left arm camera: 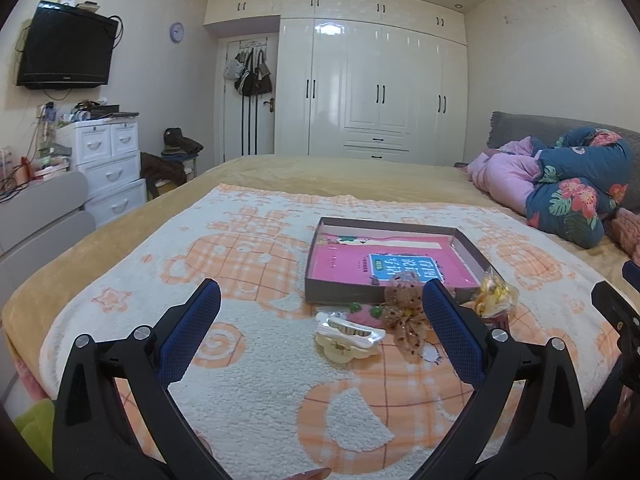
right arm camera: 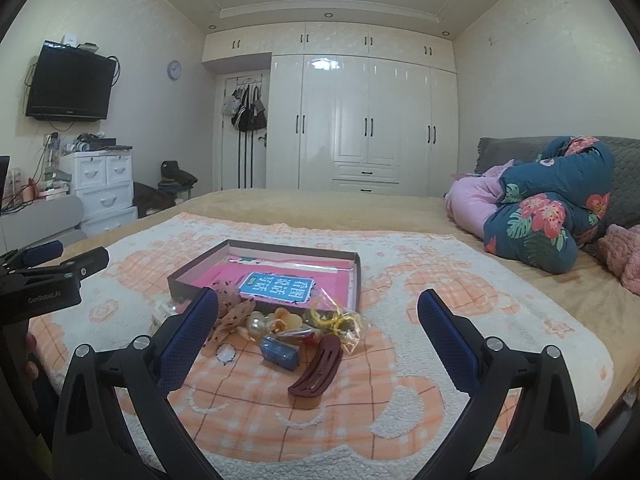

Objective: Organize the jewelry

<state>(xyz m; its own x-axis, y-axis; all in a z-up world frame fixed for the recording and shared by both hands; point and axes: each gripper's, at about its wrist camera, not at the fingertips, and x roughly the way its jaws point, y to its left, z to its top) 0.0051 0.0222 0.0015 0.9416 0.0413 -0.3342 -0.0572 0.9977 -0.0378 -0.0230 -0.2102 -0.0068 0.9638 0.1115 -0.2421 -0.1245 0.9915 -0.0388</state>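
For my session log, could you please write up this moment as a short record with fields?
setting: bed covered with an orange-and-white blanket
container: shallow box holding a pink book, no accessories inside
loose items: dark red hair clip, blue clip, cream claw clip, brown bow, clear bag of yellow pieces
item position: piled on the blanket just in front of the box
left gripper: open, empty
right gripper: open, empty
progress: nothing sorted yet
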